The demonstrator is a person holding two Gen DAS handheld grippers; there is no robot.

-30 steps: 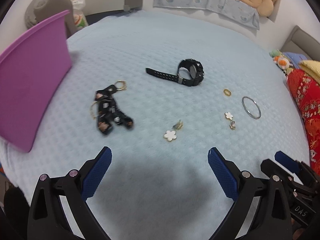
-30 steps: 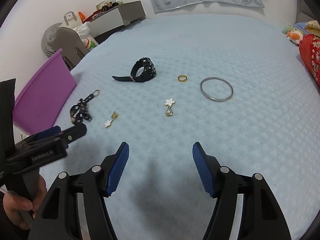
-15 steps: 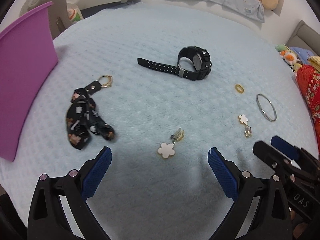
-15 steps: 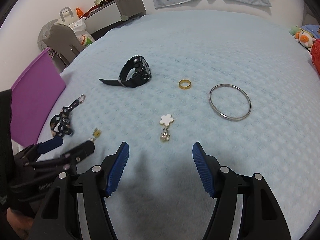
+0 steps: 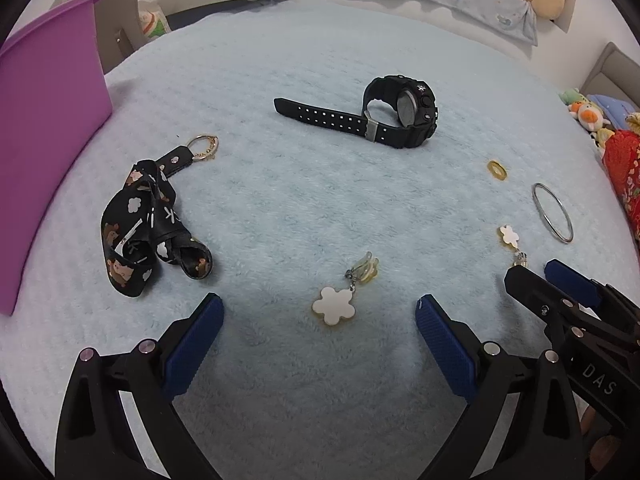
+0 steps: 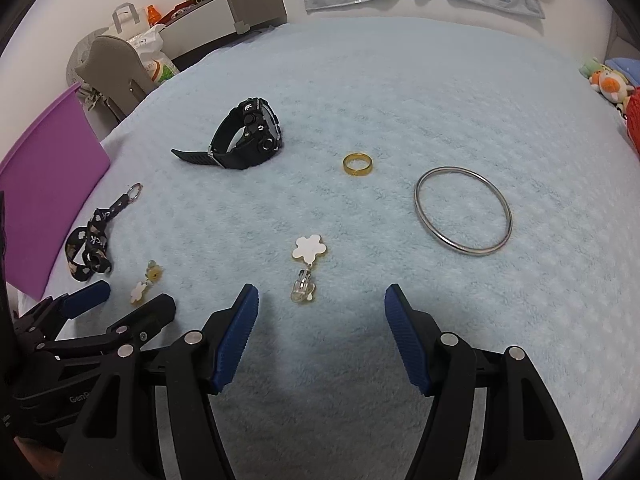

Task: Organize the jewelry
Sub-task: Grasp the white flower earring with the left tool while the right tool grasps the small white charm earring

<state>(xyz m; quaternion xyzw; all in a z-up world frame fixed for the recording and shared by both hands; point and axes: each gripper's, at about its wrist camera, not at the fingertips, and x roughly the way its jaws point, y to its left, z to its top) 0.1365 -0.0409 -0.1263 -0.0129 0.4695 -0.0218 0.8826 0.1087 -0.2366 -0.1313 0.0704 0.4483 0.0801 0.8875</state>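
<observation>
Jewelry is scattered over a pale blue blanket (image 5: 320, 184). Nearest, the left gripper (image 5: 318, 332) is held with its blue pads spread wide and empty, a white flower earring (image 5: 334, 306) lying just beyond the gap. The right gripper (image 6: 320, 324) is likewise spread and empty, a second flower earring (image 6: 308, 254) seen just ahead of it. Farther left a black patterned strap (image 5: 148, 224) with a gold key ring is bunched up beside a purple bin (image 5: 48, 128). To the right a silver bangle (image 6: 463, 211) lies flat, a gold ring (image 6: 358, 164) beyond it, and farthest a black watch (image 5: 400, 114) rests on its side
</observation>
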